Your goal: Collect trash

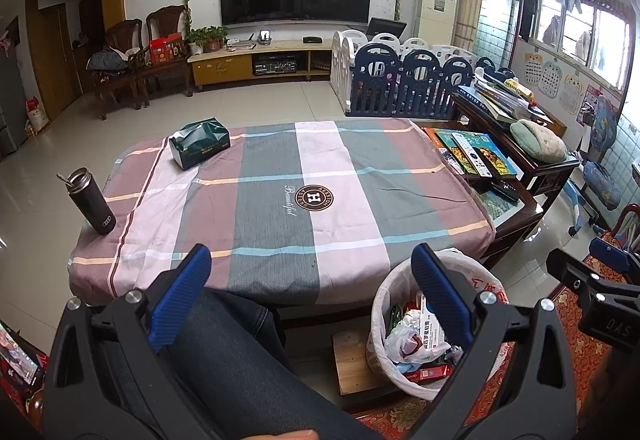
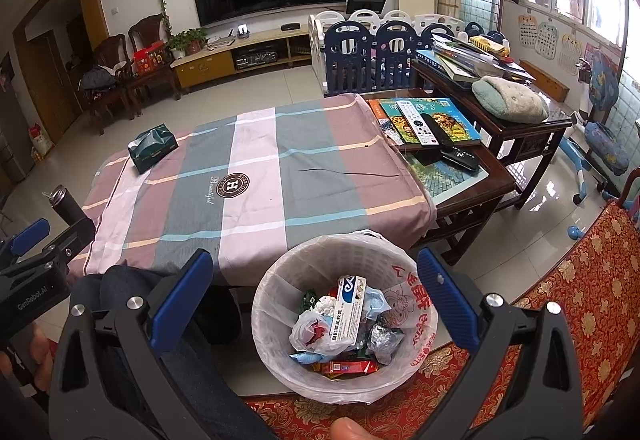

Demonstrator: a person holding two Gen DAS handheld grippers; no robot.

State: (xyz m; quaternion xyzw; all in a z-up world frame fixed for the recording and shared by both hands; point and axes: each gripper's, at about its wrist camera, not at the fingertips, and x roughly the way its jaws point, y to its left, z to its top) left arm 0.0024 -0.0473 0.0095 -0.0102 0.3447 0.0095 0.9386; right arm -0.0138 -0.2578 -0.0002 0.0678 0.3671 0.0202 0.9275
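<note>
A white lined trash bin [image 2: 280,280] stands on the floor at the table's near edge, holding a toothpaste box [image 2: 348,310], a plastic bag [image 2: 310,332], a red packet [image 2: 352,367] and other wrappers. My right gripper [image 2: 316,300] hangs open over the bin with nothing between its fingers. My left gripper [image 1: 310,292] is open and empty above a person's knee [image 1: 224,324], left of the bin [image 1: 390,282]. The checked tablecloth [image 1: 280,199] carries a green tissue box [image 1: 200,145] and a black flask [image 1: 90,199].
At the table's right end lie picture books and remotes [image 2: 424,121]. A dark wooden side table [image 2: 520,127] holds stacked books and a green plush cushion [image 2: 508,97]. A red patterned sofa cover [image 2: 580,280] is at the right. A playpen fence [image 1: 404,79] stands behind.
</note>
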